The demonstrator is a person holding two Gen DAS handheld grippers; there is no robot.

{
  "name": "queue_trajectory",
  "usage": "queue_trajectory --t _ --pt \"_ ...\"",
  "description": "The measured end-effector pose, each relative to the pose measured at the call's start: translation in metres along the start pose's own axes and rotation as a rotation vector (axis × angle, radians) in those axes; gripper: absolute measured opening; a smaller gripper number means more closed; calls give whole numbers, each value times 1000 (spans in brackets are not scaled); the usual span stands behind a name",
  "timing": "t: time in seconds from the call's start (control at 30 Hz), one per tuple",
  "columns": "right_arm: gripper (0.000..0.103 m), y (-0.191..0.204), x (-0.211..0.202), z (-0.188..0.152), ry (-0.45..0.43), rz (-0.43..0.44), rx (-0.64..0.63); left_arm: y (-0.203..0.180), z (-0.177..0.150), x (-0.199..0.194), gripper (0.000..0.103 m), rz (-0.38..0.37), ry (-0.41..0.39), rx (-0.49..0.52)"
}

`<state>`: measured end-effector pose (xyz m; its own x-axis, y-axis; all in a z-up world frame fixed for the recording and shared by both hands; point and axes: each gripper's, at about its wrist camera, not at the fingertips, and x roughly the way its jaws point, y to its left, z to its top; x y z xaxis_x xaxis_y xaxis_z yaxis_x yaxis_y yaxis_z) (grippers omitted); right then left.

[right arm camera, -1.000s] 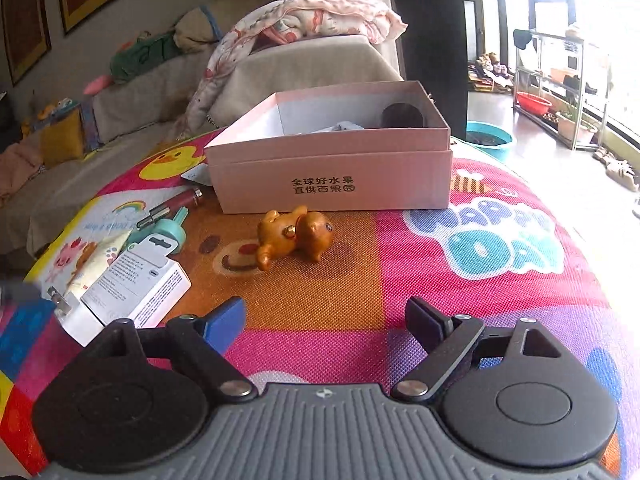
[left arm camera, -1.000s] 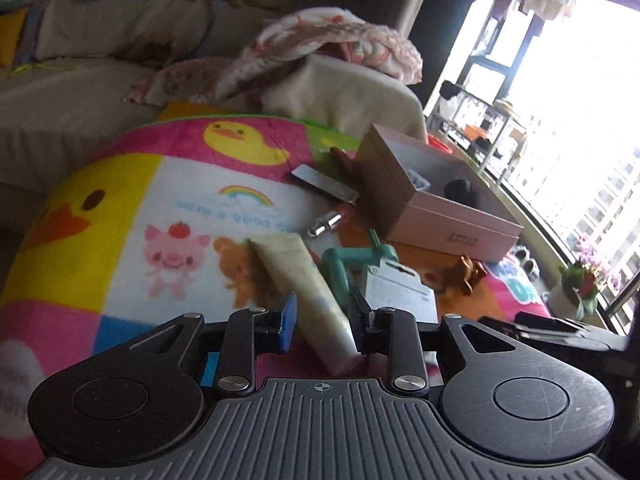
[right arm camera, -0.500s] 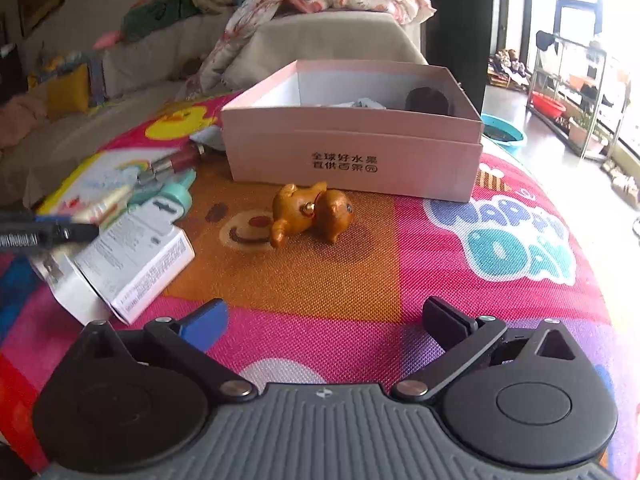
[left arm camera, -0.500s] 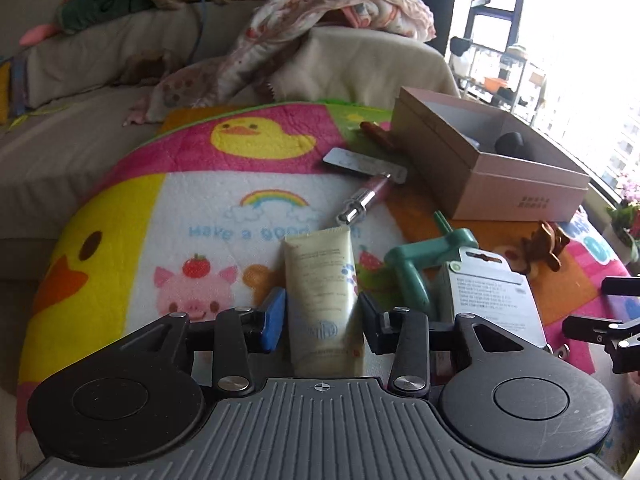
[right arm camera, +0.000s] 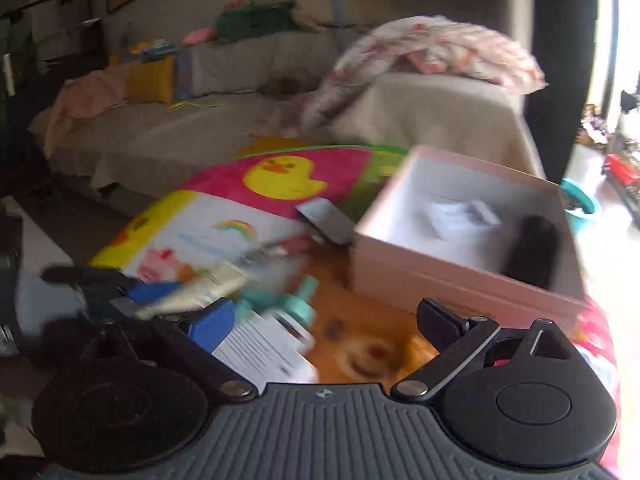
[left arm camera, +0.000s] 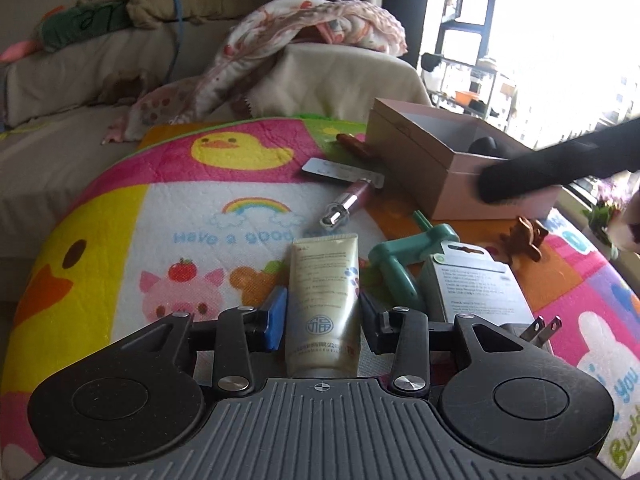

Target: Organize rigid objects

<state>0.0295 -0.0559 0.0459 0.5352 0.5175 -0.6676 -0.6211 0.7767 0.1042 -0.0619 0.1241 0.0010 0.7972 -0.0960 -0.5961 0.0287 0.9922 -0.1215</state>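
Observation:
A cream tube (left arm camera: 323,300) lies on the colourful play mat (left arm camera: 160,216) between the pads of my left gripper (left arm camera: 323,320), with small gaps on both sides; the tube shows blurred in the right wrist view (right arm camera: 200,292). The jaws stand open around it. My right gripper (right arm camera: 324,328) is open and empty, above the mat near the pink box (right arm camera: 468,256). The box (left arm camera: 452,168) holds a black object (right arm camera: 528,248) and a pale blue piece (right arm camera: 460,216). A green tool (left arm camera: 404,256), a white carton (left arm camera: 476,288), a lip gloss (left arm camera: 348,204) and a brown toy (left arm camera: 524,236) lie on the mat.
A silver blister card (left arm camera: 340,170) lies behind the lip gloss. A plug (left arm camera: 542,330) sticks out by the carton. A sofa with a blanket (left arm camera: 312,28) stands behind the mat. A blurred dark bar (left arm camera: 560,164) crosses in front of the box in the left wrist view.
My right gripper has risen and swung left, now looking down into the box. My left gripper has crept further along the tube, jaws still open. A dark bar has entered the left wrist view.

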Motion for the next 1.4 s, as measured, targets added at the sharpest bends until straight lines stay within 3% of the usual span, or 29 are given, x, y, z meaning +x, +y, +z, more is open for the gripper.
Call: queue_trajectory --t 0.1,0.17,0.27,0.43,0.6,0.73,0.97,1.1,1.23,1.37,1.4 --pt "72 19 36 35 97 27 56 7 -1 -3 43 18 -22 -49" --pt "62 28 58 52 134 0 80 13 -3 -5 43 22 -37 -93" --pt "60 37 94 66 202 -79 102 21 -4 -6 43 10 -46 -141" --pt "51 26 139 71 299 -179 181 29 -5 -7 43 -28 -53 -191" --pt "21 25 138 65 306 -153 139 35 -7 -8 43 -54 -59 -229" --pt "20 21 110 53 278 -168 61 36 -7 -7 43 -57 -59 -237" --pt "20 1 25 17 152 -196 -29 37 -7 -7 43 -60 -58 -245" --pt "20 -20 3 -16 155 -200 -64 39 -8 -6 43 -65 -59 -255" --pt "21 -20 -9 -54 102 -363 -154 40 -8 -6 43 -66 -58 -259" --pt "35 -16 -15 -79 42 -560 -240 39 -8 -7 43 -63 -58 -256" --pt "42 -19 -18 -81 25 -570 -216 38 -7 -7 43 -59 -57 -250"
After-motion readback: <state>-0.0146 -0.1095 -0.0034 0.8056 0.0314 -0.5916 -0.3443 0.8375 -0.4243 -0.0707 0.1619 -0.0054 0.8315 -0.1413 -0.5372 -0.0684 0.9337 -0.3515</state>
